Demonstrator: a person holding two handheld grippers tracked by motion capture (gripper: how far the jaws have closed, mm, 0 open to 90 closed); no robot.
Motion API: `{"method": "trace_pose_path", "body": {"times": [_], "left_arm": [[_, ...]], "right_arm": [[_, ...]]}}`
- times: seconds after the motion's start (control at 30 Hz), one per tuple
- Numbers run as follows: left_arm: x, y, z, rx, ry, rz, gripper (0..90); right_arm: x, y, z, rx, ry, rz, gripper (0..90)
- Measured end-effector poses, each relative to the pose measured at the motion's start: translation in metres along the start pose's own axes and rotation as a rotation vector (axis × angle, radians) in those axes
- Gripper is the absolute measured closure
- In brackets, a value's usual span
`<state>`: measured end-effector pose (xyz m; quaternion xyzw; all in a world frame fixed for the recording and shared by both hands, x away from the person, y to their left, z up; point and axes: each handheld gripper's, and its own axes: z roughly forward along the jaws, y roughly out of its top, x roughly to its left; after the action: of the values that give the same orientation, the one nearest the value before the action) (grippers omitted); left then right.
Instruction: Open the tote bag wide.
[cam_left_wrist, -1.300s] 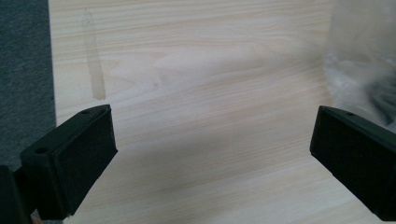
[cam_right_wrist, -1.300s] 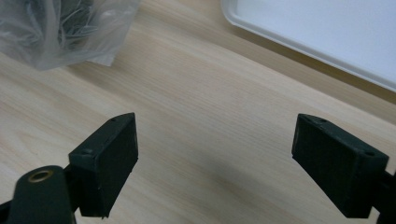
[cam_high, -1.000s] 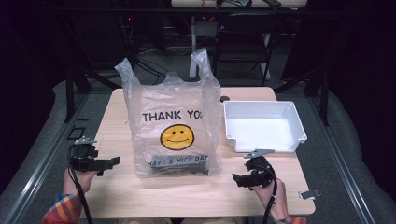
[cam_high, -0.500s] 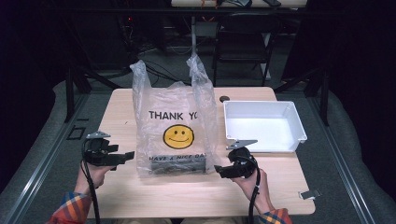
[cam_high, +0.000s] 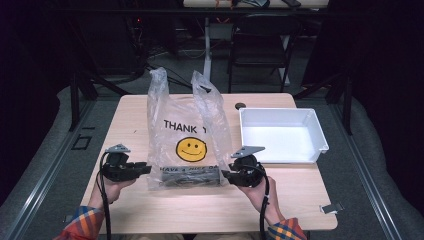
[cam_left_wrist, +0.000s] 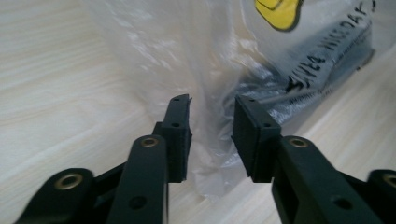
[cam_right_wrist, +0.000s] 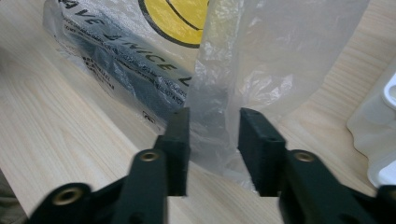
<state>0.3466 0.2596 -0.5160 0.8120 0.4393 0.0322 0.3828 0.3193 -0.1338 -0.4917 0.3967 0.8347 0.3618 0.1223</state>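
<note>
a clear plastic bag (cam_high: 187, 135) printed with "thank you", a yellow smiley and "have a nice day" stands upright near the middle of the light wooden table (cam_high: 150, 215), its two handle loops sticking up at the far side of its top. something dark and flat lies inside along the bag's near bottom edge; what it is cannot be made out. the left gripper (cam_high: 145, 168) sits at the bag's near left corner, held by the left hand (cam_high: 111, 187), and the right gripper (cam_high: 225, 175) sits at the bag's near right corner, held by the right hand (cam_high: 255, 190). in the left gripper view the jaws have just been closing and now stand a little apart with a crumpled fold of the bag's (cam_left_wrist: 210, 116) side between them; the film looks loose in the gap and the pads do not press it. in the right gripper view the jaws have likewise just been closing and stand a little apart astride the bag's (cam_right_wrist: 219, 93) side gusset, a narrow space showing on each side of the film. a white tray (cam_high: 310, 120) sits on the right of the table, just beside the bag and a little farther than the right gripper. plaid sleeves (cam_high: 82, 225) show at the near edge.
</note>
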Motion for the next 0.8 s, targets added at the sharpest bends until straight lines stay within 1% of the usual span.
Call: {"method": "trace_pose_path", "body": {"times": [0.03,0.07,0.1,0.13,0.17,0.2,0.27,0.3,0.37,0.4,0.57,0.6,0.67,0.7,0.73,0.77,0.8], "left_arm": [[-0.001,0.0,0.001,0.013,-0.005,0.004,78.0],[-0.001,-0.001,0.002,0.014,-0.005,0.01,80.9],[-0.001,-0.002,0.003,0.019,-0.011,0.011,86.8],[-0.002,-0.002,0.004,0.02,-0.012,0.012,89.4],[-0.002,-0.003,0.004,0.027,-0.012,0.018,90.0],[-0.003,-0.004,0.005,0.03,-0.019,0.018,90.0],[-0.003,-0.005,0.006,0.043,-0.018,0.027,90.0],[-0.004,-0.006,0.006,0.052,-0.023,0.028,90.0],[-0.004,-0.008,0.007,0.065,-0.022,0.027,90.0],[-0.004,-0.009,0.008,0.081,-0.025,0.029,90.0],[-0.003,-0.014,0.014,0.127,-0.018,0.04,90.0],[-0.003,-0.015,0.015,0.138,-0.015,0.04,90.0],[-0.002,-0.016,0.018,0.149,-0.007,0.036,90.0],[-0.002,-0.016,0.019,0.154,-0.002,0.036,90.0],[-0.002,-0.017,0.019,0.157,0.0,0.034,90.0],[-0.002,-0.017,0.02,0.16,0.0,0.028,90.0],[-0.001,-0.018,0.021,0.165,0.0,0.031,90.0]], "right_arm": [[0.0,0.0,0.0,0.006,-0.002,-0.006,75.1],[0.001,-0.001,0.001,0.005,-0.014,-0.006,79.5],[0.0,-0.002,0.002,0.013,-0.013,-0.009,82.7],[0.0,-0.004,0.003,0.017,-0.014,-0.003,85.9],[0.0,-0.005,0.004,0.013,-0.017,0.0,88.4],[0.0,-0.006,0.005,0.022,-0.015,-0.003,89.5],[0.002,-0.009,0.008,0.034,-0.015,-0.009,90.0],[0.003,-0.009,0.009,0.043,-0.016,-0.018,90.0],[0.004,-0.011,0.01,0.043,-0.024,-0.018,90.0],[0.004,-0.011,0.01,0.052,-0.025,-0.024,90.0],[0.001,-0.015,0.01,0.066,-0.045,-0.008,90.0],[-0.001,-0.017,0.011,0.087,-0.055,-0.009,90.0],[-0.001,-0.019,0.012,0.088,-0.06,-0.001,90.0],[-0.003,-0.022,0.013,0.114,-0.075,-0.006,90.0],[-0.003,-0.022,0.013,0.114,-0.075,-0.006,90.0],[-0.006,-0.024,0.014,0.147,-0.086,-0.01,90.0],[-0.006,-0.026,0.017,0.144,-0.097,0.005,90.0]]}}
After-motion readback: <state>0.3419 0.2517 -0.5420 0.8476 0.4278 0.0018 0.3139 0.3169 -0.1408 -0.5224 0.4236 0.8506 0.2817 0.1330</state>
